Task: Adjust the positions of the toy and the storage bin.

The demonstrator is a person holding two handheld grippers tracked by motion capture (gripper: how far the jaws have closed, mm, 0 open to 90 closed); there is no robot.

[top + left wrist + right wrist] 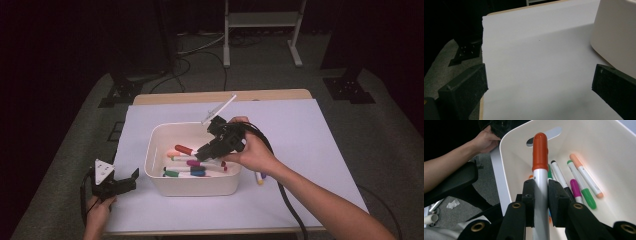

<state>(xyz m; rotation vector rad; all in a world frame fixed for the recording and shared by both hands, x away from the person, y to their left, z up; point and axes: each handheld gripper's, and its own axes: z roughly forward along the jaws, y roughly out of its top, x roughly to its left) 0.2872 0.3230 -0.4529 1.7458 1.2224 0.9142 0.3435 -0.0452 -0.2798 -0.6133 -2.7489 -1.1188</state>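
Right gripper view: white bin (619, 150) holds markers (584, 180); jaws clamp orange-capped marker (540, 170).

I see a white sheet (320, 145) covering the wooden table (220, 96), grey carpet (380, 125) around it. One marker (259, 177) lies outside on the sheet. White frame legs (260, 30), dark floor brackets (348, 89) and cables (200, 50) behind.

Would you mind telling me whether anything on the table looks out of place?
One marker lies on the white sheet just right of the white bin, apart from the markers inside it. The right gripper holds an orange-capped marker over the bin. Nothing looks spilled or damaged.
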